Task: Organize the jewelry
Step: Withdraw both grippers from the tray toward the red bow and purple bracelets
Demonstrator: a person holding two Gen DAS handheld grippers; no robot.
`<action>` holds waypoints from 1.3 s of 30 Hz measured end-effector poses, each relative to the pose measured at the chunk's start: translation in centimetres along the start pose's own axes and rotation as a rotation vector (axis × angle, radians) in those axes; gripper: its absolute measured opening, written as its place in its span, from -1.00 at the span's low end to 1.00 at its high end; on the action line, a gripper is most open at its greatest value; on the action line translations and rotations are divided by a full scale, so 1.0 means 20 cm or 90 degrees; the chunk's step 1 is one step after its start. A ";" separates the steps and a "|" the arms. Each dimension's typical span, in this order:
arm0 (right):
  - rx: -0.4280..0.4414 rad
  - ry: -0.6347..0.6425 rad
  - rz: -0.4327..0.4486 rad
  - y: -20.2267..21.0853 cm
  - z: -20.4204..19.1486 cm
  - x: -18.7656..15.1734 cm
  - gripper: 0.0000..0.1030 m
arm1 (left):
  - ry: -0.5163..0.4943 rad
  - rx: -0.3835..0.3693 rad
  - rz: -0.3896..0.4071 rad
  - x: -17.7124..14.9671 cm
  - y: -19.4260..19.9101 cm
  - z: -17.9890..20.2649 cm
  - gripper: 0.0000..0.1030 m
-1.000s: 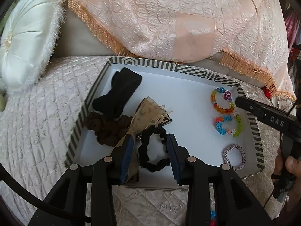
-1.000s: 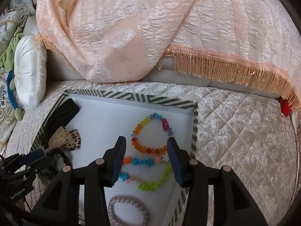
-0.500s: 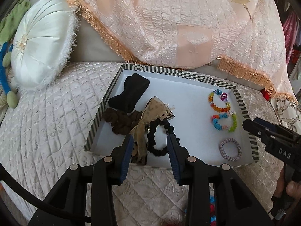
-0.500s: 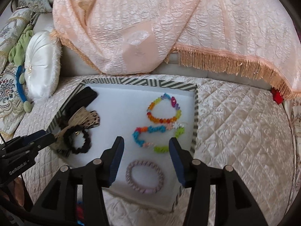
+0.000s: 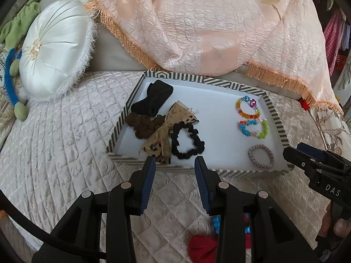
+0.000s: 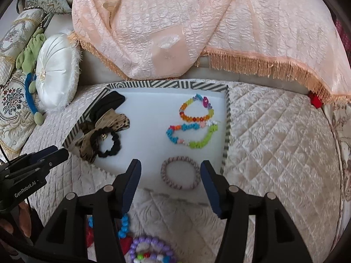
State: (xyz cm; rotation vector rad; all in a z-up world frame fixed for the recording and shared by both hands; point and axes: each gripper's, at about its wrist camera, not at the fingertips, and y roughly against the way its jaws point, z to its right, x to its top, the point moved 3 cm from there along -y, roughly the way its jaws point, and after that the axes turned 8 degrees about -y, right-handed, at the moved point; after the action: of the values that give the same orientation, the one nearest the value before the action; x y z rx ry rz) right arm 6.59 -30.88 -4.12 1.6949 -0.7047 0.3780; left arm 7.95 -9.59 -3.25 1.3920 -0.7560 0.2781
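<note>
A striped-rim white tray (image 5: pixel 274 114) lies on the quilted sofa seat. Its left side holds a black bow (image 5: pixel 153 99), a brown scrunchie (image 5: pixel 142 127), a leopard ribbon bow (image 5: pixel 166 131) and a black scrunchie (image 5: pixel 186 141). Its right side holds two colourful bead bracelets (image 5: pixel 249 108) (image 5: pixel 254 129) and a pink spiral hair tie (image 5: pixel 261 155). My left gripper (image 5: pixel 174 166) is open and empty, just in front of the tray's near rim. My right gripper (image 6: pixel 170 169) is open and empty, above the spiral hair tie (image 6: pixel 181 173). Loose bead bracelets (image 6: pixel 149 252) and a red item (image 5: pixel 201 246) lie on the seat below the grippers.
A peach fringed blanket (image 5: pixel 208 26) drapes over the sofa back behind the tray. A round white cushion (image 5: pixel 52 50) and a blue band with green ends (image 5: pixel 13 85) sit at the left. Quilted seat (image 6: pixel 274 142) extends right of the tray.
Both grippers have pulled back from the tray toward the seat's front. The black scrunchie that lay between my left fingers now rests in the tray. Loose bracelets have come into view below.
</note>
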 end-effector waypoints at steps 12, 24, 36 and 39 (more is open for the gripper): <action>-0.006 0.013 -0.002 0.15 -0.01 -0.18 0.16 | -0.018 -0.019 -0.002 -0.14 0.14 0.05 -0.73; 0.010 0.033 -0.046 0.20 0.00 -0.38 0.17 | -0.053 -0.105 -0.045 -0.36 0.14 0.16 -0.67; 0.072 0.023 -0.132 -0.07 -0.12 -0.38 -0.03 | -0.082 -0.157 -0.080 -0.47 0.06 0.20 -0.58; 0.066 0.037 -0.167 -0.15 -0.15 -0.39 -0.16 | -0.084 -0.158 -0.086 -0.48 0.04 0.19 -0.58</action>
State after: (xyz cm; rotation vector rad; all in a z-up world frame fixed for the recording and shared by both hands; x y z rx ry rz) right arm 2.91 -25.70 -10.39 1.8399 -0.4190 0.2802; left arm -0.83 -10.60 -8.73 1.2263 -0.7730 -0.0149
